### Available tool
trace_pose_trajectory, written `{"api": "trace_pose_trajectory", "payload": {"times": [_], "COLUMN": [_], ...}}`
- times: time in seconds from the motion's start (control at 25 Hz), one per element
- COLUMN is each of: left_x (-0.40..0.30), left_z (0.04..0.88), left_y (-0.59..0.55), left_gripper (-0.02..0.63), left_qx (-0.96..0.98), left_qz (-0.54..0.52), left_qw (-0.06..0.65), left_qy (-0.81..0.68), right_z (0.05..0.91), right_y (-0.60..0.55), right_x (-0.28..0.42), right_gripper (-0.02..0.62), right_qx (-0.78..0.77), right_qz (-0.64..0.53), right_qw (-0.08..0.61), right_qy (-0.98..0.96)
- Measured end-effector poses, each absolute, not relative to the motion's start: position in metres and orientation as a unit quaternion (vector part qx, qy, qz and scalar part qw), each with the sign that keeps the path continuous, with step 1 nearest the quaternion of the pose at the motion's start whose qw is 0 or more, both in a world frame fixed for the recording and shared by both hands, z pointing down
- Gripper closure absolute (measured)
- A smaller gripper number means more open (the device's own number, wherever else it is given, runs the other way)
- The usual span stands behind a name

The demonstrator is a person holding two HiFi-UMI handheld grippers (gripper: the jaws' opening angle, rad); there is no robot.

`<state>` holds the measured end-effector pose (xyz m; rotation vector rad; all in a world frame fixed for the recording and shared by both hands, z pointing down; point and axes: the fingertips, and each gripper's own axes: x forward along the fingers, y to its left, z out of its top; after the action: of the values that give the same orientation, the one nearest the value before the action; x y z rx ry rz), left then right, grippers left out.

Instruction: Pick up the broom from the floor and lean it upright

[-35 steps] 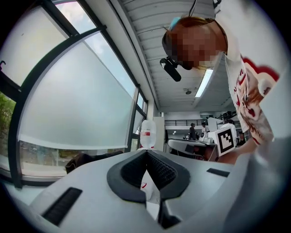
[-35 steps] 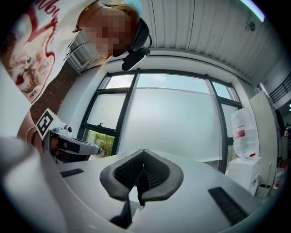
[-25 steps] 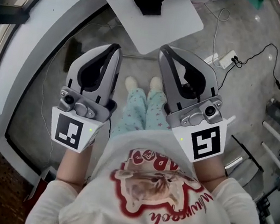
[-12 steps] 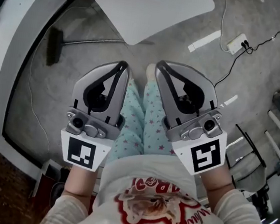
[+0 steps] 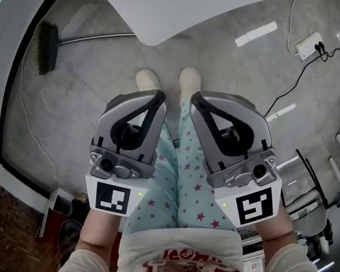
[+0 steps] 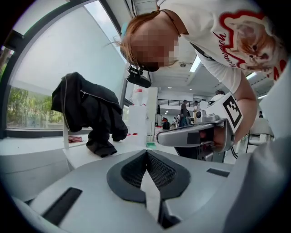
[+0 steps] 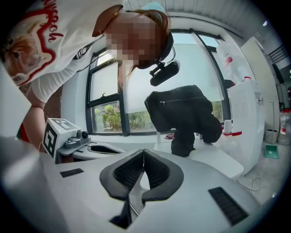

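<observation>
The broom (image 5: pixel 46 48) lies flat on the grey floor at the head view's upper left. Its dark brush head points left and its thin metal handle (image 5: pixel 99 37) runs right, under the white table. Both grippers hang in front of the person's legs, well apart from the broom. My left gripper (image 5: pixel 159 94) is shut with nothing in it; its black pads (image 6: pixel 146 166) meet. My right gripper (image 5: pixel 194 98) is also shut and empty, pads (image 7: pixel 143 169) together. Each gripper shows in the other's view: the right gripper body (image 6: pixel 200 134) and the left gripper body (image 7: pixel 86 143).
A white table (image 5: pixel 172 10) stands ahead, with a black garment (image 6: pixel 91 113) draped on it. The person's shoes (image 5: pixel 147 80) are below the grippers. A power strip (image 5: pixel 308 44) with cables lies at upper right. Metal frames (image 5: pixel 311 179) crowd the right side.
Both grippers have come down together toward the floor, still shut. In the head view the broom has slid from under the table edge into plain sight at upper left.
</observation>
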<state>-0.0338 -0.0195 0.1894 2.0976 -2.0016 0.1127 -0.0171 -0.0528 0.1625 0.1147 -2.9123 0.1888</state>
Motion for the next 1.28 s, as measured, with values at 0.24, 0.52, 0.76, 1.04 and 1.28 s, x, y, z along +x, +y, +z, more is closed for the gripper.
{"api": "trace_pose_trajectory", "payload": {"times": [0.24, 0.52, 0.76, 1.04, 1.28], "left_x": [-0.019, 0.002, 0.030, 0.042, 0.052], "left_z": [0.254, 0.315, 0.352, 0.416, 0.460], "left_y": [-0.004, -0.003, -0.022, -0.045, -0.049], "left_gripper": [0.589, 0.589, 0.589, 0.589, 0.589], "left_qx": [0.729, 0.746, 0.768, 0.807, 0.814], "left_qz": [0.059, 0.072, 0.078, 0.115, 0.120], "left_qw": [0.123, 0.139, 0.140, 0.136, 0.152], "left_qy": [-0.671, -0.648, -0.620, -0.563, -0.548], "right_z": [0.239, 0.301, 0.350, 0.424, 0.500], "right_y": [-0.036, -0.024, -0.041, -0.051, -0.059], "right_x": [-0.007, 0.012, 0.041, 0.062, 0.072], "right_gripper": [0.571, 0.571, 0.571, 0.571, 0.571], "right_qx": [0.015, -0.002, 0.011, 0.015, 0.024], "right_qz": [0.054, 0.055, 0.051, 0.042, -0.006], "right_qw": [0.128, 0.145, 0.160, 0.185, 0.225], "right_qy": [-0.990, -0.988, -0.986, -0.982, -0.974]}}
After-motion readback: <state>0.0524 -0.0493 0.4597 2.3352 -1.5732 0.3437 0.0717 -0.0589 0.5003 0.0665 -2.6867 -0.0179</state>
